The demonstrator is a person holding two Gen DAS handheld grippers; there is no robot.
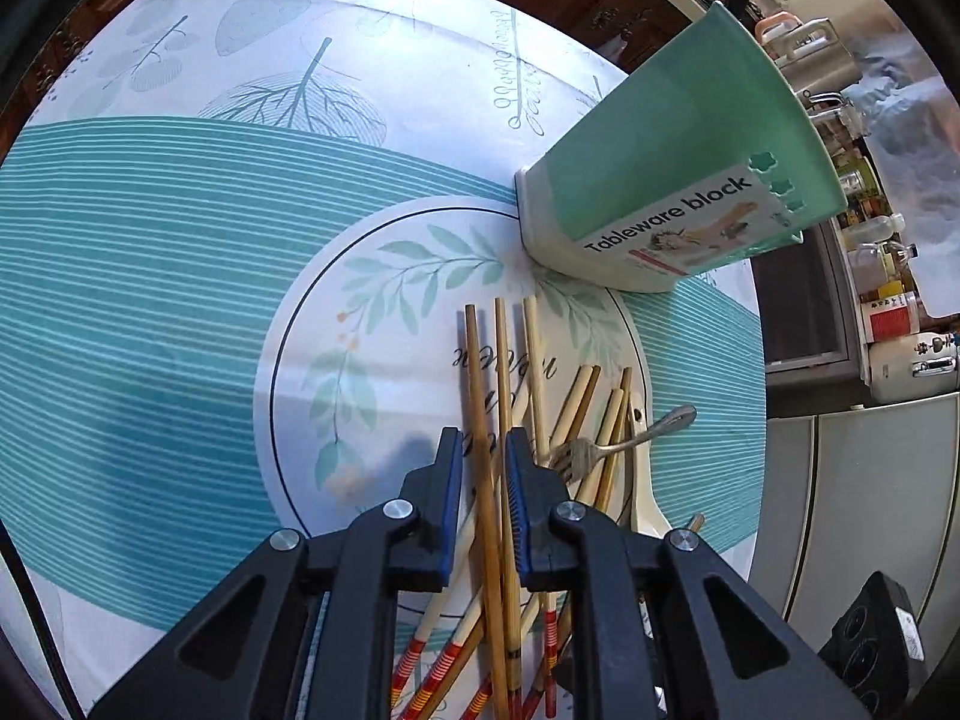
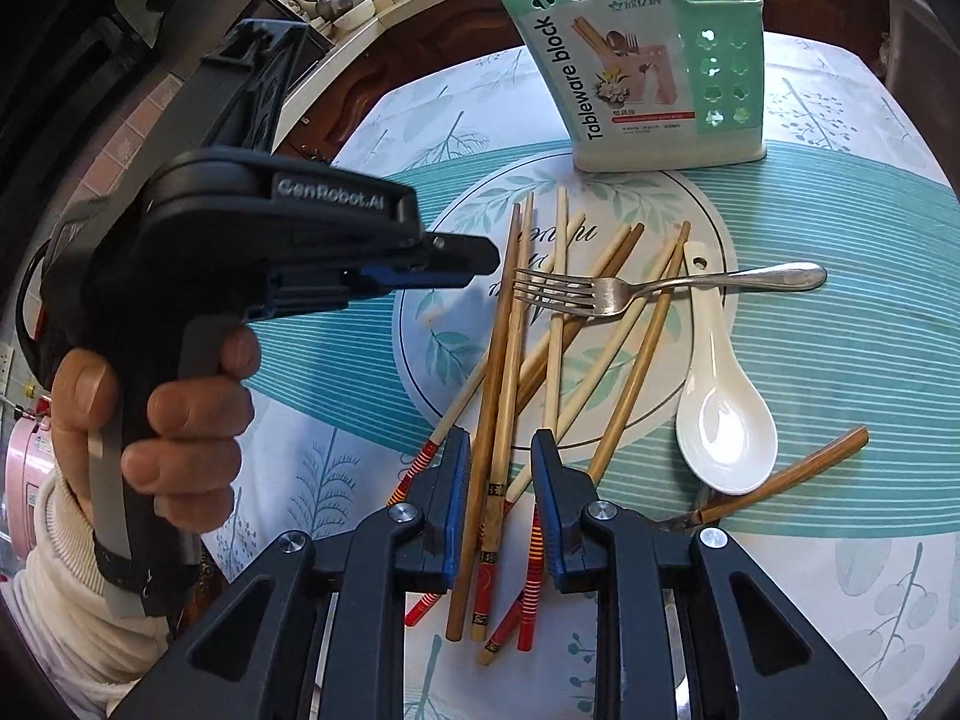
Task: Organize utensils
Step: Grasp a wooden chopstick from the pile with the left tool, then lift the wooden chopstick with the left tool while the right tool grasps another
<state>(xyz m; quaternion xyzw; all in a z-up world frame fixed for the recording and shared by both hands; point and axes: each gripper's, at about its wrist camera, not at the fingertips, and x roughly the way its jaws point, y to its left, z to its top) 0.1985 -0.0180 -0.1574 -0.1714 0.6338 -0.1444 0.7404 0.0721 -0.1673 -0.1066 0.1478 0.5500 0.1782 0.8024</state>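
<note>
Left gripper [image 1: 483,450] jaws narrow around brown bamboo chopsticks [image 1: 480,420], contact unclear; right gripper [image 2: 501,456] jaws spread over the same pile. Risk: snagging the steel fork [image 2: 606,288] (lying across sticks), scattering everything.

Fork [image 2: 606,290] atop chopsticks [image 2: 510,372], spoon [image 2: 723,414] right, holder [image 2: 636,60] behind.

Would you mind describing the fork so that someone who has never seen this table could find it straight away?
Start at the green utensil holder labelled "Tableware block", standing on the patterned tablecloth. In front of it lies a loose pile of chopsticks, and beside the pile a white ceramic spoon. The fork rests crosswise on top of the chopsticks; it is the only shiny metal piece there.
</note>
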